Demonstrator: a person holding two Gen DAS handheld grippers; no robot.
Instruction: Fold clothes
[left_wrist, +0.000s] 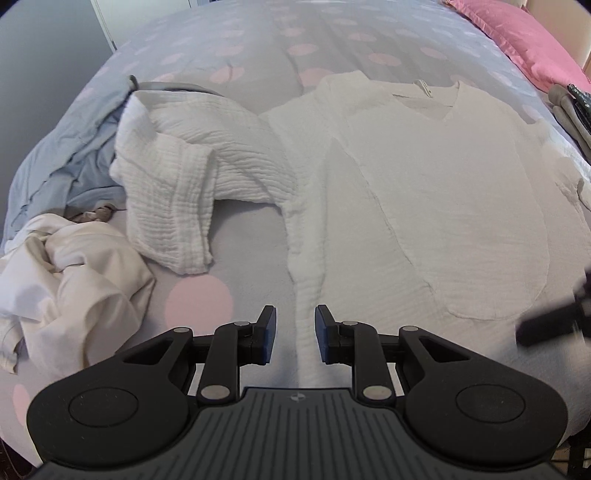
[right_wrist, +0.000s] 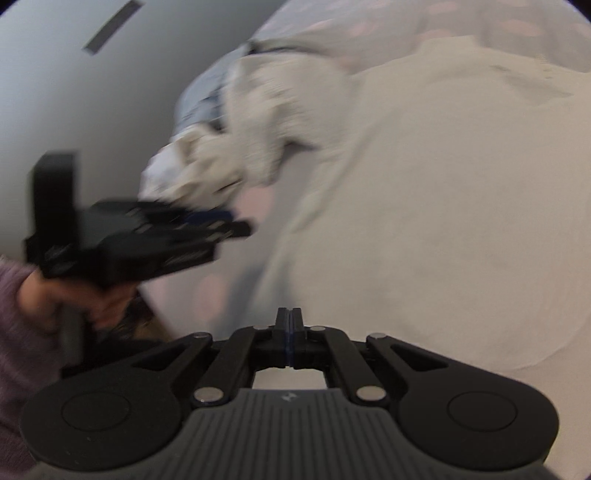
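While the white crinkled top (left_wrist: 424, 206) lies spread flat on the dotted bed cover (left_wrist: 229, 48), neckline away from the camera, the left hand-held gripper (left_wrist: 295, 334) hangs just over its lower left edge with its blue-padded fingers apart and nothing between them. One sleeve (left_wrist: 177, 184) of the top is bunched and folded toward the left, beside a crumpled cream garment (left_wrist: 70, 266) and a pale blue one (left_wrist: 62, 158). The right hand-held gripper (right_wrist: 290, 338) has its fingers pressed together with no cloth visible between them, above the blurred top. A pink pillow (left_wrist: 524, 40) sits at the far right corner.
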